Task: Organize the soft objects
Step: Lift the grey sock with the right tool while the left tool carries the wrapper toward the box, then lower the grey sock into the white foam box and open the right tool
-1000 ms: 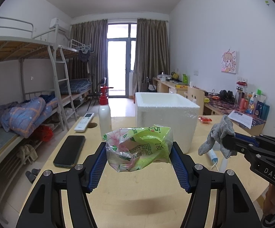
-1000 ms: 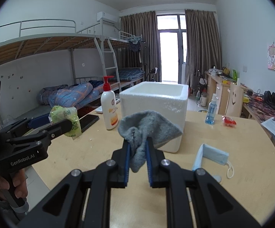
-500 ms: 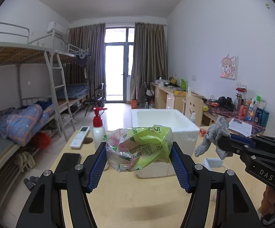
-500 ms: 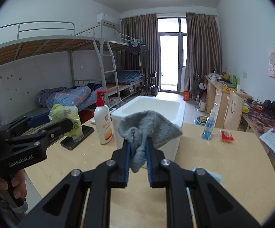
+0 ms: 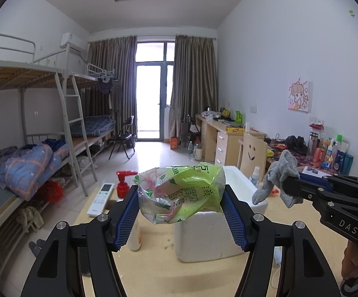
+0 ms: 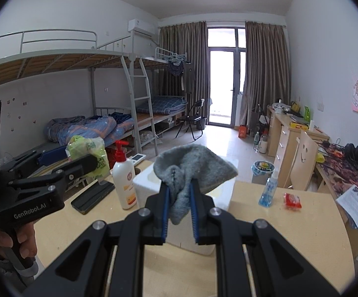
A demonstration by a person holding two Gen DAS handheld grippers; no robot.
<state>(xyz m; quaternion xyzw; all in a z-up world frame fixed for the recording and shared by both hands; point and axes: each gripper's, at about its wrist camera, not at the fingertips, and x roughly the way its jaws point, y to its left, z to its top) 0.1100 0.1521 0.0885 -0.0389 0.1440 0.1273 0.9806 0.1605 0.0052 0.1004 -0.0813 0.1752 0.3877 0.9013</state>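
My left gripper (image 5: 181, 205) is shut on a green and pink plastic tissue pack (image 5: 181, 193), held in the air in front of the white foam box (image 5: 203, 235). The pack also shows in the right wrist view (image 6: 87, 153), left of the box. My right gripper (image 6: 179, 195) is shut on a grey sock (image 6: 193, 168), held over the near edge of the foam box (image 6: 144, 183). In the left wrist view the sock (image 5: 278, 178) hangs to the right of the box.
On the wooden table (image 6: 290, 235) stand a lotion pump bottle (image 6: 124, 183), a black phone (image 6: 92, 196), a small blue spray bottle (image 6: 269, 188) and a red packet (image 6: 292, 200). A remote (image 5: 101, 199) lies at the far left. Bunk beds stand left, desks right.
Both grippers have risen with their loads and moved towards the foam box, which now sits lower and closer in both views. Both grips are unchanged.
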